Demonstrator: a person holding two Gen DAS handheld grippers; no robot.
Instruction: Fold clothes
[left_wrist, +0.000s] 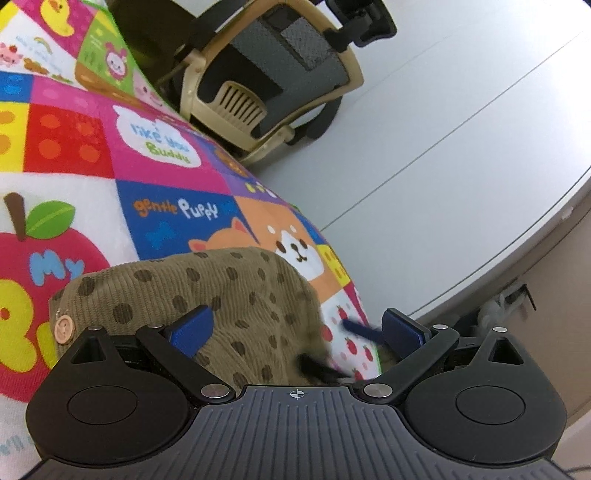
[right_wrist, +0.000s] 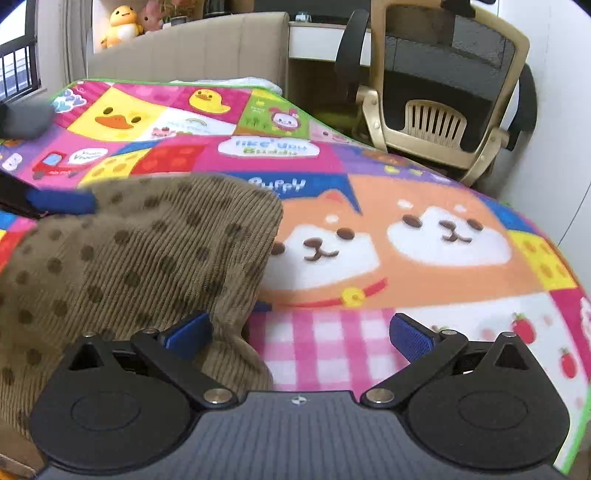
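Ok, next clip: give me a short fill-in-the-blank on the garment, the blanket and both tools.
1. The olive-brown corduroy garment is patterned with dark ___.
2. It lies on a colourful patchwork cartoon blanket on a ___.
3. The left tool and right tool both have their jaws ___.
4. The beige mesh-backed chair stands ___ the blanket.

Missing: dots; bed; open; beyond

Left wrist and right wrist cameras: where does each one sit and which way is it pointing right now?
Left wrist: rides on the left gripper, looking along its open jaws over the brown dotted corduroy garment toward the beige mesh office chair; the right gripper's blurred tips cross low right.
Right wrist: rides on the right gripper, jaws open, facing across the colourful cartoon patchwork blanket toward the beige headboard; the left gripper's blue finger shows at left.
Shared: garment, blanket, chair.
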